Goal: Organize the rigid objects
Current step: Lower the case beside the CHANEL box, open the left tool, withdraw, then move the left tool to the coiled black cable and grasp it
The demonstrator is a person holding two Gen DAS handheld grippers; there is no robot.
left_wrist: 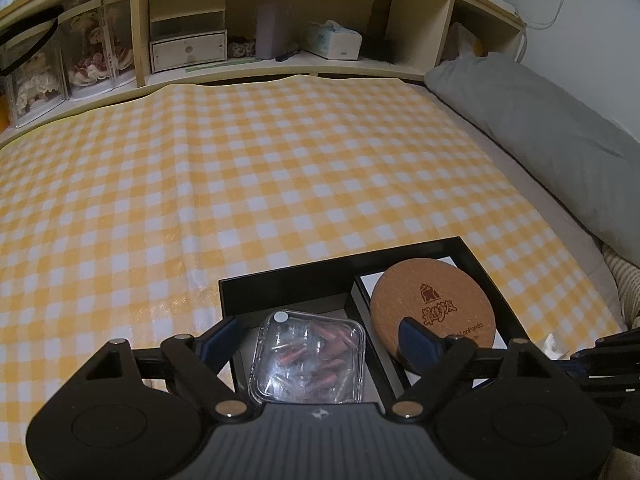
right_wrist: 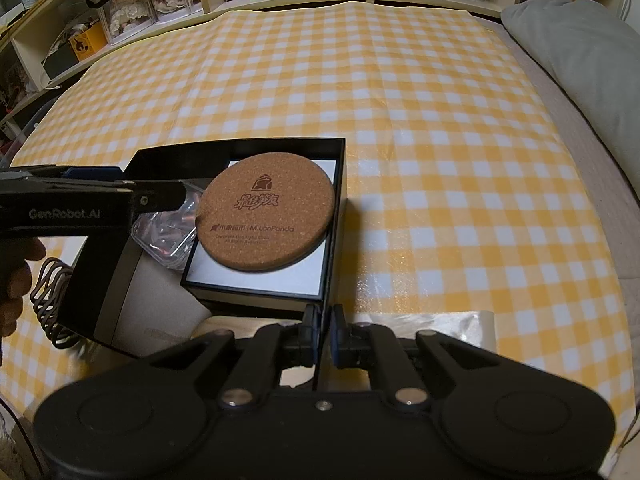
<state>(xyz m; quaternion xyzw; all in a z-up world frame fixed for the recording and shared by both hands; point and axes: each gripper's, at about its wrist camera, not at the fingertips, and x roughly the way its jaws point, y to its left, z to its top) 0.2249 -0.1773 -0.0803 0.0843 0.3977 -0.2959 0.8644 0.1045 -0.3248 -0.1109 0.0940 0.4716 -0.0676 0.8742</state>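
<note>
Black box (right_wrist: pixel 334 216) sits on yellow-checked cloth (right_wrist: pixel 440 140).

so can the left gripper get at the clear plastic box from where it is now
Probably yes. The left gripper hangs open right over the clear plastic box in the black tray, a finger on each side and nothing between. The cork coaster lies close by its right finger, though.

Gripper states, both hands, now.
Left gripper: open, fingers either side of the clear plastic container in the black box, not pressing it.
Right gripper: shut on the black box's near wall.
</note>
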